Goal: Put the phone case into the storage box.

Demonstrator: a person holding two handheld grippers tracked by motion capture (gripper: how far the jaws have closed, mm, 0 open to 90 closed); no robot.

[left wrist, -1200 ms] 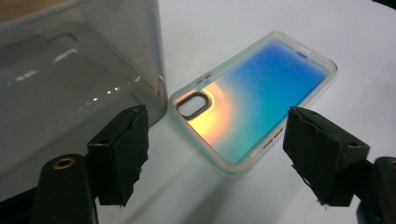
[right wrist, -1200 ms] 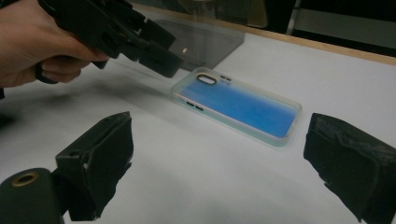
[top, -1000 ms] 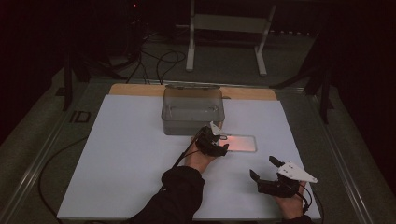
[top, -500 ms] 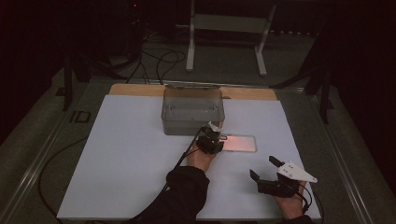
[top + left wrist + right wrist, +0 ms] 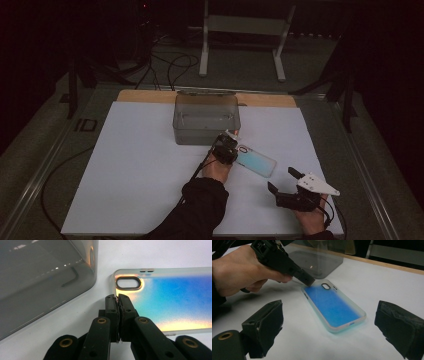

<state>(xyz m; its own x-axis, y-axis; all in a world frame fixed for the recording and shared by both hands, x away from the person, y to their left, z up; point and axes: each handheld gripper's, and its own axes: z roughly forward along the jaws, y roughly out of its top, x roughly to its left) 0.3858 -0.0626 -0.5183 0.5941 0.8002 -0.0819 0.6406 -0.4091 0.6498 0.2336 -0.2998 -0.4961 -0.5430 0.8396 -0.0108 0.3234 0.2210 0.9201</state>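
The left gripper (image 5: 117,298) is clenching its fingers, just closed, on the thin corner rim of the phone case (image 5: 256,161), lying on the tabletop (image 5: 135,165) near the clear box (image 5: 206,120). Such a shallow pinch is risking slippage or flexing on lifting, while the right gripper (image 5: 284,181) is waiting released at the near right.

Left black two-jaw gripper (image 5: 231,145) at table centre, jaws just closed, pinched together, right black two-jaw gripper (image 5: 284,181) at four o'clock, jaws spread wide
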